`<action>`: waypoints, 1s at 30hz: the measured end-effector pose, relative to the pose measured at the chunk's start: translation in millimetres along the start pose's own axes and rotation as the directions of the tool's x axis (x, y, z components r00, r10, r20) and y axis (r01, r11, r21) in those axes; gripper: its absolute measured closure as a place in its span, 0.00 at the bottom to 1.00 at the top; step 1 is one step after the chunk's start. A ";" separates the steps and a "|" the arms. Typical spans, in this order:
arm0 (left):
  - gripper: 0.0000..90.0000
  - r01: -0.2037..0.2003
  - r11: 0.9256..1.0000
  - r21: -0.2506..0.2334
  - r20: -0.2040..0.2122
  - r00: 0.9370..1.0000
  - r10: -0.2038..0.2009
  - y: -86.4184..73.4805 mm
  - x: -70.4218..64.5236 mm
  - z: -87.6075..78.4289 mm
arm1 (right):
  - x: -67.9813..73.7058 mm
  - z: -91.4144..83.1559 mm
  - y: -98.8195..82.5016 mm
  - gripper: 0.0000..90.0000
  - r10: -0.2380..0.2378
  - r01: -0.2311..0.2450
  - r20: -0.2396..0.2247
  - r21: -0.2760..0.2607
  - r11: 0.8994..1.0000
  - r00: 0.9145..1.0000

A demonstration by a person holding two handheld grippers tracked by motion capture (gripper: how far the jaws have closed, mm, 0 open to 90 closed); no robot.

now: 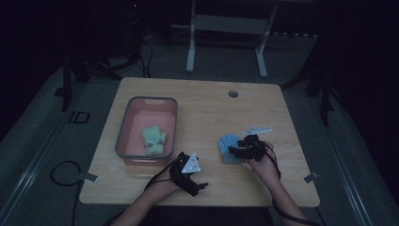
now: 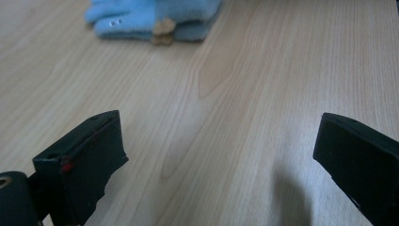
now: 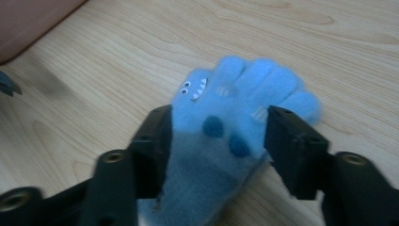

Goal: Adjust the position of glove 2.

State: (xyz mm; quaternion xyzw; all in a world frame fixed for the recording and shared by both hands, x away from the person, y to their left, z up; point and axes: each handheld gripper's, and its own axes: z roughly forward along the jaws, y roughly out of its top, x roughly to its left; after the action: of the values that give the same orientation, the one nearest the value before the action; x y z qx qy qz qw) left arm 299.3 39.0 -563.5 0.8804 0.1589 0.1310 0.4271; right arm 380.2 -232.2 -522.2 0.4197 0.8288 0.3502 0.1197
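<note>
R claw (image 3: 214, 141) astride blue glove (image 3: 235, 108)

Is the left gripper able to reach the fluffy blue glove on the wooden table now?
Probably yes: the left gripper is open, with bare wooden table between it and the fluffy blue glove.

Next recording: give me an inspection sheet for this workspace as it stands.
Surface: wooden table, round grommet hole.
Job's things: blue glove flat on table; green glove in pink bin.
Clutter: nothing seen.
Grippers: right gripper astride blue glove, whether the pads press it is unclear; left gripper open, nothing between the jaws.
Cables: black cable looped on floor.
Surroundings: dark room, white frame legs behind table.
</note>
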 end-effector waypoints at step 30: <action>0.04 -0.011 1.000 0.013 0.111 0.994 0.010 53.5 9.6 26.1 | -32.0 -31.9 -11.0 0.15 -0.148 0.140 -0.059 -0.124 0.982 0.987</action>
State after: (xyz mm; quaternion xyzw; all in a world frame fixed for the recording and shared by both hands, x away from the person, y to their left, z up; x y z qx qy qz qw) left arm 326.6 -7.0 -535.9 0.8901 0.1311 0.0828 0.4286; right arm 377.5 -276.9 -509.6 0.3385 0.8382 0.4035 0.1414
